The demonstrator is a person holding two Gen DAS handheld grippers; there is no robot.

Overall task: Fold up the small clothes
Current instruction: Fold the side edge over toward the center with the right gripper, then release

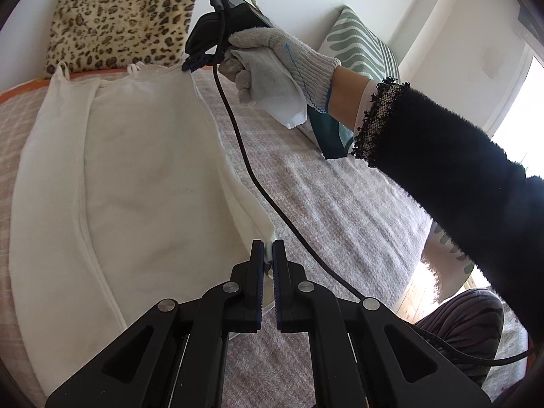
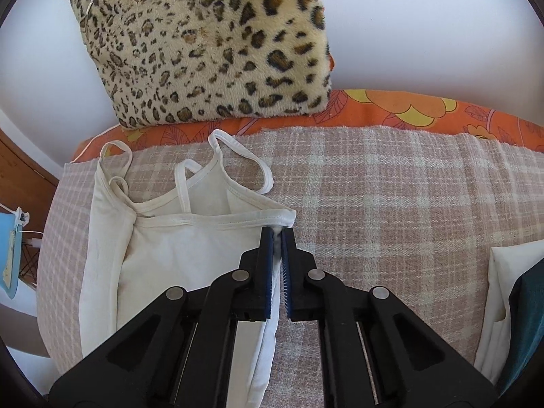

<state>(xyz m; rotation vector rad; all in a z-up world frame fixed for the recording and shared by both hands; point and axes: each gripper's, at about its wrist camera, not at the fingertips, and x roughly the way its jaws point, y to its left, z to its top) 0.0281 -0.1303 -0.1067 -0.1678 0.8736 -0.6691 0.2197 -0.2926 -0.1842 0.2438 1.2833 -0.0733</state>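
A white camisole (image 1: pixel 142 176) with thin straps lies lengthwise on the pink checked blanket (image 1: pixel 340 210), one side folded over the middle. My left gripper (image 1: pixel 268 250) is shut on its lower right corner. In the same view my right gripper (image 1: pixel 192 63), held by a gloved hand (image 1: pixel 272 68), pinches the top right corner. In the right wrist view my right gripper (image 2: pixel 280 238) is shut on the top hem corner of the camisole (image 2: pixel 190 244), with the straps (image 2: pixel 238 156) lying ahead of it.
A leopard-print cushion (image 2: pixel 210 44) leans on the white wall beyond the camisole. An orange flowered sheet (image 2: pixel 408 112) edges the blanket (image 2: pixel 391 204). White and teal clothes (image 2: pixel 516 312) are stacked at the right. A green striped pillow (image 1: pixel 360 44) lies past the hand. A black cable (image 1: pixel 258 183) crosses the blanket.
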